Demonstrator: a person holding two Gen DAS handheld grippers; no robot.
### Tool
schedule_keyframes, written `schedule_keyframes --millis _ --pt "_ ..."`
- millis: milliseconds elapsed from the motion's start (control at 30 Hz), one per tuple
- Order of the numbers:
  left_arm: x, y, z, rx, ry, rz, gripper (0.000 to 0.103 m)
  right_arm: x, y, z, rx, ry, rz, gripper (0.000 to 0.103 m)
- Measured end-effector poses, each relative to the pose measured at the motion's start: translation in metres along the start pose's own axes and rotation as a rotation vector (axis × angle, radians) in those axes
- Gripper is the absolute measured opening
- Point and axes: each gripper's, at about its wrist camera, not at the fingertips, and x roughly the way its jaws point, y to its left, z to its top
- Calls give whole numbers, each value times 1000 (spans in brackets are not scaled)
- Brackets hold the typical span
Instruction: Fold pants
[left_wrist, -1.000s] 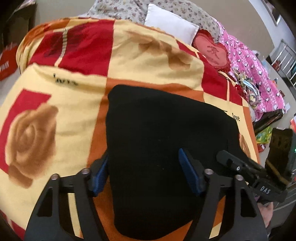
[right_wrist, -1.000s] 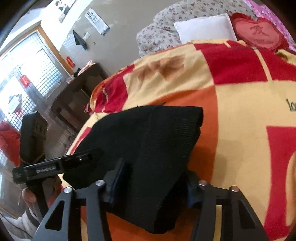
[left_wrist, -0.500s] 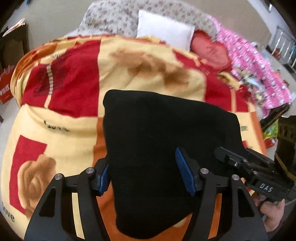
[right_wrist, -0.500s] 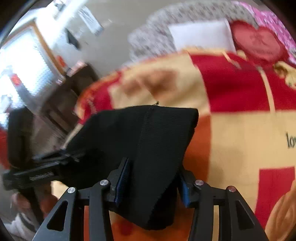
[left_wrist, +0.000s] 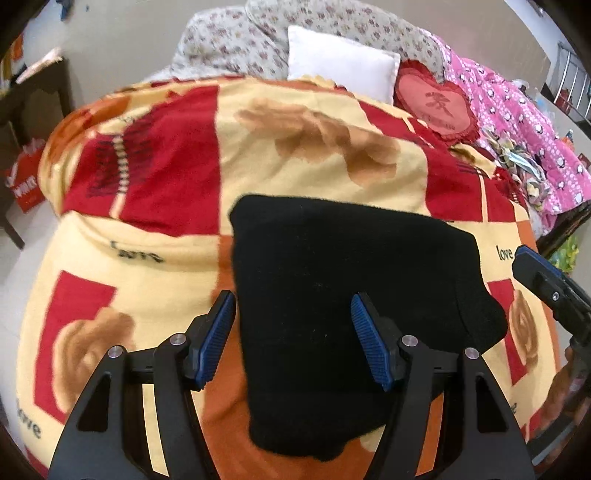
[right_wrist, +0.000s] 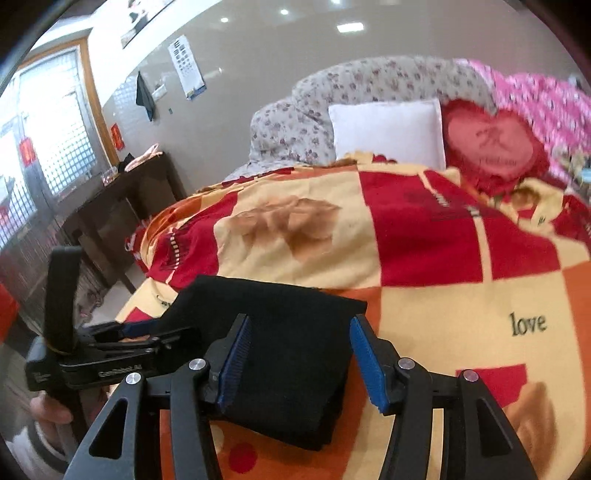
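While the black pants (left_wrist: 351, 295) lay folded into a compact block on the bed's blanket (left_wrist: 314, 147), both the left tongs (left_wrist: 293, 339) and right tongs (right_wrist: 301, 363) hung spread, gripping nothing, folding seemingly finished.

Upper left: barred window (right_wrist: 55, 122), dark side table (right_wrist: 122, 199) below; beige wall (right_wrist: 258, 55) with ceiling lights

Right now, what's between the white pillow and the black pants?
Only the blanket with its red and yellow squares lies between the pillow and the pants. Both views show it.
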Motion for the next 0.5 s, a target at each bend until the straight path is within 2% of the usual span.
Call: schedule_keyframes --millis 100,233,400,500 --pt "-14 -4 -3 15 -34 24 65 -3 10 -4 -25 9 -28 54" --pt "-29 -9 -8 30 -69 75 65 -11 23 -10 -37 -26 -22 54" --pt "-44 -10 -20 13 -93 90 65 -19 40 -14 -89 -31 -55 54" --pt "-53 -11 -26 11 -116 110 65 -22 44 -17 -82 -32 -31 54"
